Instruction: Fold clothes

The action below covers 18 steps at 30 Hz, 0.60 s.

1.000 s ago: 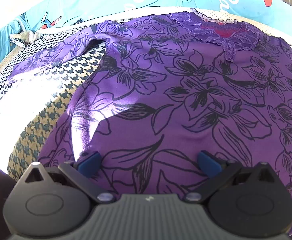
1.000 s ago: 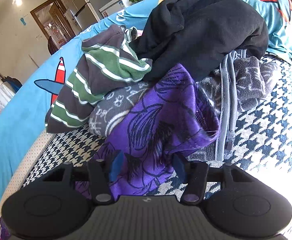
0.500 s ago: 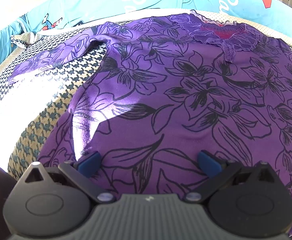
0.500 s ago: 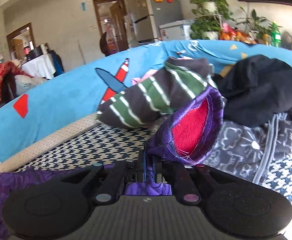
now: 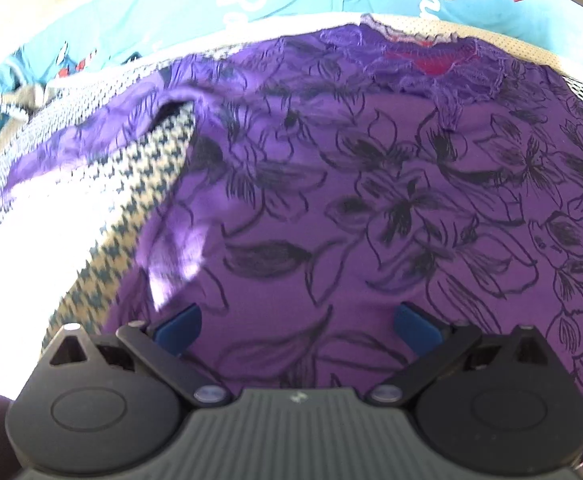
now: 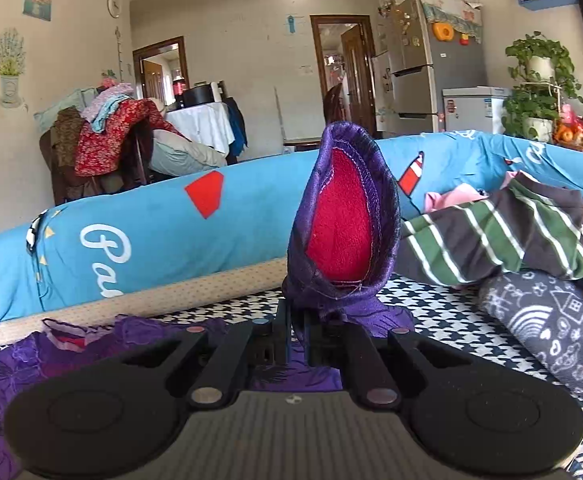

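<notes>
R hand-held gripper clamped on purple sleeve cuff, L hand-held gripper open over purple top

We see a purple garment with black line drawings of flowers, spread front-up on the houndstooth cover. Its neckline is lace-trimmed and shows a red lining, and it lies at the far side, near the blue bolster. One sleeve stretches out to the left, flat on the cover. The other sleeve is lifted; its cuff stands upright and open, so we look into the red fleece inside, with a stitched purple edge around it. To the right of it lies a pile of other clothes: a striped green and grey piece, a grey printed one, something black.
</notes>
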Tool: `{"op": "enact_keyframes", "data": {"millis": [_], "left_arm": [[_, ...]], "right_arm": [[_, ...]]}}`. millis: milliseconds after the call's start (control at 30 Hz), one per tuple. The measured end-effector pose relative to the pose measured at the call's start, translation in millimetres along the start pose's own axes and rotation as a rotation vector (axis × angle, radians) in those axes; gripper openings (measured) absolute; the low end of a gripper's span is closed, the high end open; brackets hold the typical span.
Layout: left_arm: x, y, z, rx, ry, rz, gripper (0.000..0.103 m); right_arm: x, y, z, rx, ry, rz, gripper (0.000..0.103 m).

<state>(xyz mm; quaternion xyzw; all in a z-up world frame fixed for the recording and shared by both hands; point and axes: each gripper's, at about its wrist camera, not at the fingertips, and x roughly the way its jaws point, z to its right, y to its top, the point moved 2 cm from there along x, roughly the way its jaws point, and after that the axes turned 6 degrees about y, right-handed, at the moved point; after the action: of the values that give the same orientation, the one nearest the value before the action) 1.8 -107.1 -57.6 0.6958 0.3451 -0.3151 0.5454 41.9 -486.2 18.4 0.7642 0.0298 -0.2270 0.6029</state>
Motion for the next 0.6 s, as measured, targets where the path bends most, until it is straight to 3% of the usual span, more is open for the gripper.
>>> {"op": "enact_keyframes", "data": {"millis": [267,600], "left_arm": [[13.5,49.6,-20.7,-0.013,-0.022,0.06,0.103],[39.4,58.9,-37.4,-0.15,-0.07,0.026,0.103]], "right_arm": [[10.6,-4.1,-53.2,-0.06,0.089,-0.004,0.007],[18.5,-36.9,-141.0,-0.305,0.242,-0.031,0.003]]}}
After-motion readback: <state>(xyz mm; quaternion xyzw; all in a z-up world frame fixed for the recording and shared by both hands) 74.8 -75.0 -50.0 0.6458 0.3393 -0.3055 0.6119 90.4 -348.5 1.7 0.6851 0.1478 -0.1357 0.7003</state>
